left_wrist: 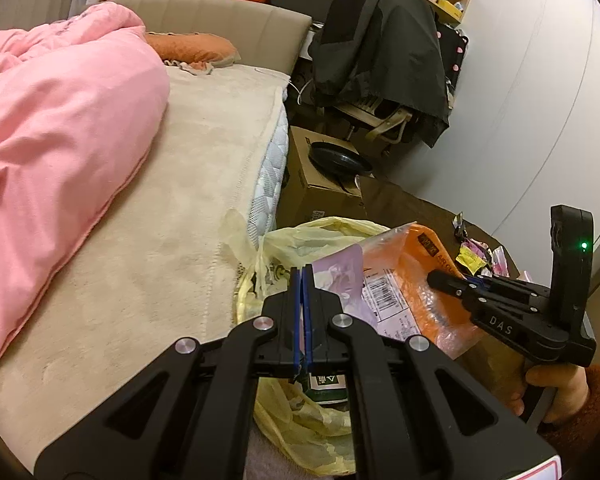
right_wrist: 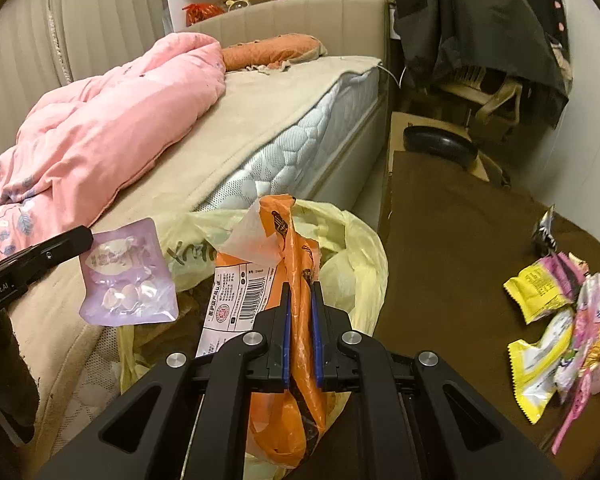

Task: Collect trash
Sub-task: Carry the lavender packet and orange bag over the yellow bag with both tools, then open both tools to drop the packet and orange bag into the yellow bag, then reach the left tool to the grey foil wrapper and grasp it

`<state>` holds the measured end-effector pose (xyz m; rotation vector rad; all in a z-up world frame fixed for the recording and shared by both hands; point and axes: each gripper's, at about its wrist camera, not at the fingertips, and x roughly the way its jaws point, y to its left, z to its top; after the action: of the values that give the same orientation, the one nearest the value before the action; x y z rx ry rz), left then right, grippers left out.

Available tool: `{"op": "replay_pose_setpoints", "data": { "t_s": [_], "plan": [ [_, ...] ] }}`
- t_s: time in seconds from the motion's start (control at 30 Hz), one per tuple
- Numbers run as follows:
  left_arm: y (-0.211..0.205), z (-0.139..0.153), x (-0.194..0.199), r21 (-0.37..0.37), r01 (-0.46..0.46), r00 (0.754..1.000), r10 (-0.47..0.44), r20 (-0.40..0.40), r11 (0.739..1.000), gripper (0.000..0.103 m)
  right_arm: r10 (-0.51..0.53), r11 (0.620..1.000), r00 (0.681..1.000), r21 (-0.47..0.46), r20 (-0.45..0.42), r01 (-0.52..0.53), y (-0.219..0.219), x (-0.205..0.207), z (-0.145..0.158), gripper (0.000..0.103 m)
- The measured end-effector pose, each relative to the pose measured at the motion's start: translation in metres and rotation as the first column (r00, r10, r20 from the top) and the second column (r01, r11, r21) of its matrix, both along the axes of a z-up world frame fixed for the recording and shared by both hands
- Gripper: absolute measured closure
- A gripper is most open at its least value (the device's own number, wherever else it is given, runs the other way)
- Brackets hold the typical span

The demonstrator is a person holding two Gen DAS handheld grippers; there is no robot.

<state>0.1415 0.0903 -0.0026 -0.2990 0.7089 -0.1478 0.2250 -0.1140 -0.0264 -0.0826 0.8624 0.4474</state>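
Note:
My left gripper (left_wrist: 301, 274) is shut on a purple snack pouch (left_wrist: 342, 276), held over the open yellow trash bag (left_wrist: 300, 240); the pouch also shows in the right wrist view (right_wrist: 126, 276). My right gripper (right_wrist: 300, 292) is shut on an orange courier bag (right_wrist: 300, 320) with a barcode label, above the yellow trash bag (right_wrist: 352, 264). In the left wrist view the right gripper (left_wrist: 436, 278) pinches the orange bag (left_wrist: 412, 280). Several snack wrappers (right_wrist: 556, 320) lie on the brown table at right.
A bed with a pink duvet (right_wrist: 100, 128) runs along the left. A cardboard box with a black pan (left_wrist: 338, 158) stands beyond the brown table (right_wrist: 460, 240). A chair draped with a dark jacket (left_wrist: 380, 56) stands at the back.

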Motion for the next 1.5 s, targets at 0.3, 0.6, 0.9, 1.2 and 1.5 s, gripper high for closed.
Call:
{"op": "replay_pose_setpoints", "data": {
  "t_s": [0.3, 0.6, 0.9, 1.2, 1.5],
  "plan": [
    [0.000, -0.011, 0.014, -0.012, 0.025, 1.000, -0.025, -0.018, 1.000, 0.102, 0.023, 0.998, 0.999, 0.058, -0.036, -0.021, 0.002, 0.005, -0.007, 0.094],
    [-0.009, -0.035, 0.026, -0.011, 0.043, 0.996, -0.044, -0.073, 0.999, 0.102, 0.063, 0.997, 0.997, 0.052, -0.045, -0.061, 0.017, 0.013, -0.020, 0.094],
    [-0.013, -0.044, 0.034, -0.038, 0.067, 0.994, -0.070, -0.089, 0.997, 0.096, 0.074, 0.997, 0.997, -0.034, -0.024, -0.075, 0.015, 0.009, -0.024, 0.079],
    [-0.009, -0.031, 0.032, -0.027, 0.040, 0.997, -0.042, -0.066, 0.999, 0.070, 0.012, 0.999, 1.000, -0.032, 0.008, -0.011, -0.011, -0.002, -0.005, 0.063],
    [-0.019, 0.001, 0.023, 0.012, 0.035, 0.999, -0.035, -0.012, 0.999, 0.068, -0.090, 0.996, 0.993, 0.027, 0.075, 0.089, -0.077, -0.028, 0.031, 0.055]
  ]
}}
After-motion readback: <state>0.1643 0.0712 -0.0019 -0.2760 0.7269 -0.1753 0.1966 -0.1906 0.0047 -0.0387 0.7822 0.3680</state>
